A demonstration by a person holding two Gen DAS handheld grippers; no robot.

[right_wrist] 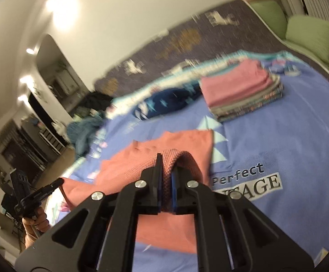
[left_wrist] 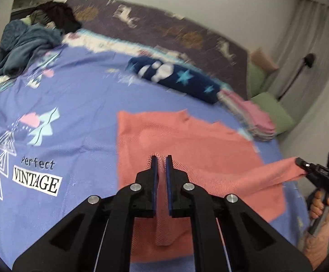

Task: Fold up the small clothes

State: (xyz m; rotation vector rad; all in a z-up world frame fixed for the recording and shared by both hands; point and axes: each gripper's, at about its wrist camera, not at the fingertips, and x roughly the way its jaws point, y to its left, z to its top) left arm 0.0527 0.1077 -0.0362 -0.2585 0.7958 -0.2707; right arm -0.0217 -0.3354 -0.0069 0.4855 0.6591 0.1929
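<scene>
A salmon-pink cloth [left_wrist: 187, 140] lies spread on the blue bedsheet [left_wrist: 73, 90]. My left gripper [left_wrist: 161, 158] is shut on its near edge, with fabric pinched between the jaws. My right gripper [right_wrist: 167, 158] is shut on another corner of the same cloth [right_wrist: 187, 142], lifted off the sheet; it also shows in the left wrist view [left_wrist: 300, 162] at the right, pulling the cloth taut. The left gripper shows in the right wrist view [right_wrist: 60, 181] at the far left, holding the cloth's other end.
A stack of folded cloths [right_wrist: 241, 90] with a pink one on top sits at the bed's far right. A navy star-patterned roll [left_wrist: 175, 77] lies behind the cloth. A heap of blue and dark clothes [left_wrist: 28, 40] lies far left. Green cushions [right_wrist: 309, 34] line the wall.
</scene>
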